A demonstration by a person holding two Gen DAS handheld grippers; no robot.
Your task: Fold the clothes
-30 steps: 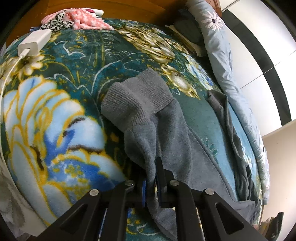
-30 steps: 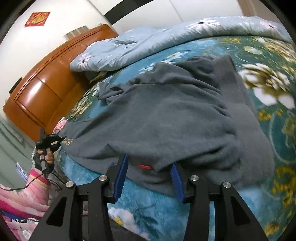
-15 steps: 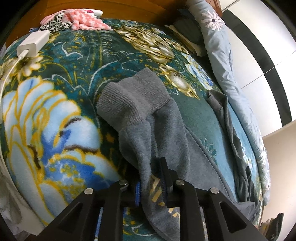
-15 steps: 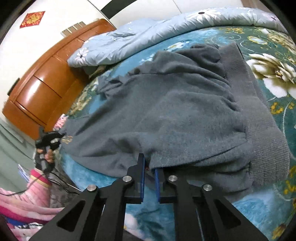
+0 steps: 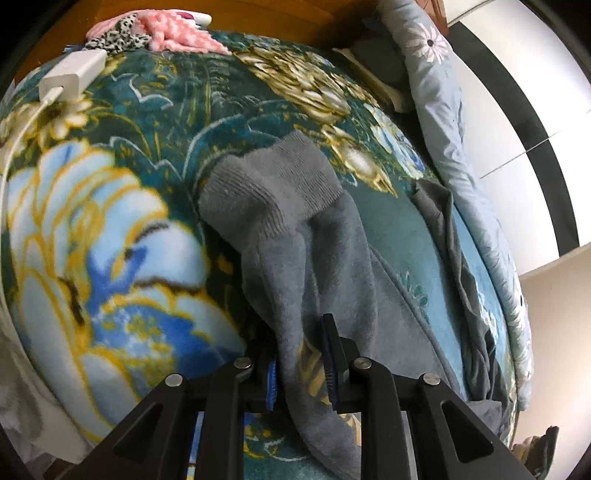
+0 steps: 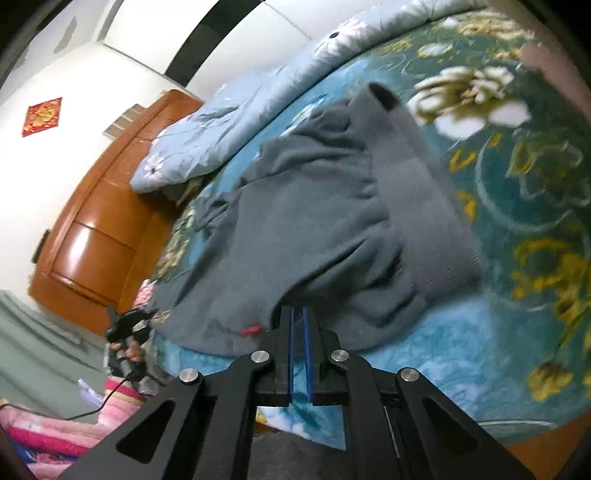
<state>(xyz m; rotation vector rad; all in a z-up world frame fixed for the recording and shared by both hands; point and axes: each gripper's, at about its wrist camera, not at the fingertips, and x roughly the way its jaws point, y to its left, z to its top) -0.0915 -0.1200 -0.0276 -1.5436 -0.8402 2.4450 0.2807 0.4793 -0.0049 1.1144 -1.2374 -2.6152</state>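
A grey sweatshirt (image 6: pixel 314 206) lies spread on a teal floral blanket (image 6: pixel 517 192). Its sleeve (image 5: pixel 295 258) with a ribbed cuff (image 5: pixel 266 192) runs toward my left gripper (image 5: pixel 299 369). The left jaws stand a little apart, with the sleeve's edge hanging loosely between them. My right gripper (image 6: pixel 300 332) is shut on the sweatshirt's edge near a small red tag (image 6: pixel 253 329) and lifts it slightly off the blanket. The ribbed hem (image 6: pixel 424 206) lies on the right side. The left gripper (image 6: pixel 127 325) also shows at the far left of the right wrist view.
A white charger with cable (image 5: pixel 72 75) lies on the blanket at the far left. Pink and spotted clothes (image 5: pixel 159 31) lie by the wooden headboard (image 6: pixel 99 236). A light blue floral duvet (image 6: pixel 236 122) runs along the bed's far side. Pink bedding (image 6: pixel 55 435) lies below the bed edge.
The left jaws have parted from a tight pinch on the sleeve. The right gripper closed on the sweatshirt's edge and has pulled it up and toward me.
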